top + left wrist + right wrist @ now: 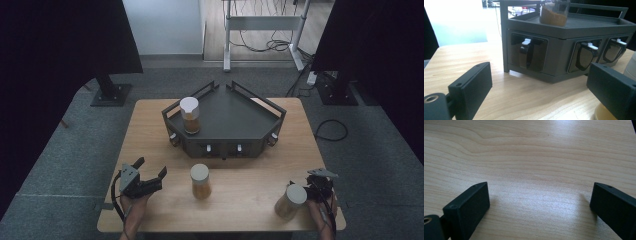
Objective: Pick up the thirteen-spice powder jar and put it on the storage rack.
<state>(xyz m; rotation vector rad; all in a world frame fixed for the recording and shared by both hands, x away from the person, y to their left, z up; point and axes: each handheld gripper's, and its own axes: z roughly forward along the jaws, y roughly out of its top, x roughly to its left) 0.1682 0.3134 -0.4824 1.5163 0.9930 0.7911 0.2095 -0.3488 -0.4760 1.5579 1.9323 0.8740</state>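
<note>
Jars (200, 181) unlabelled, seemingly, tools (150, 176) wide apart

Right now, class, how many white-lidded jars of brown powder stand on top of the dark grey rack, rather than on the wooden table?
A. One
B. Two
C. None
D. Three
A. The high view shows one jar on the rack, at the left of the dark grey rack, while the middle jar and the right jar stand on the wooden table.
</note>
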